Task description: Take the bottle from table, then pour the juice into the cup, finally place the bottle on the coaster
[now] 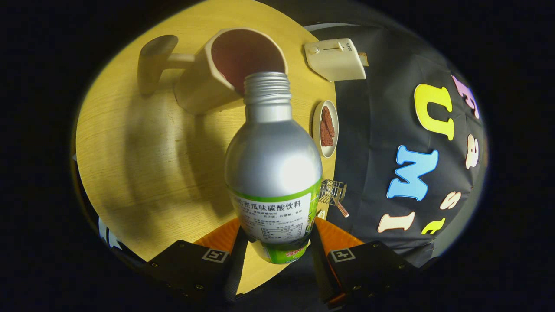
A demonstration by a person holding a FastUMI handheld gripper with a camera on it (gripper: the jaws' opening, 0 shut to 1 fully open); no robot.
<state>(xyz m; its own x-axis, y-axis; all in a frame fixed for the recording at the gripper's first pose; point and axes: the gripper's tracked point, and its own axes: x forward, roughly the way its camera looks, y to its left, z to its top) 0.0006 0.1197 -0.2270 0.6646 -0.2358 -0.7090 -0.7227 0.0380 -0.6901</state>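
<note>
Bottle (273, 173) sits clamped between both fingers of the gripper (276, 249), gripped low on its labelled body, cap off. It is tipped over the table (143, 173), its threaded mouth right at the cup's (225, 69) rim, dark inside showing. Beyond the cup, a toaster (336, 58) stands at the table's edge; a small dish (326, 128) lies along that edge, and a wire rack (333, 193) nearer the fingers.

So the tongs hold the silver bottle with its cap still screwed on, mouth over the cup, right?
Not quite: the gripper view shows the bottle uncapped, its bare threaded neck open. The rest holds: the tongs grip it on both sides, its mouth over the cup.
</note>
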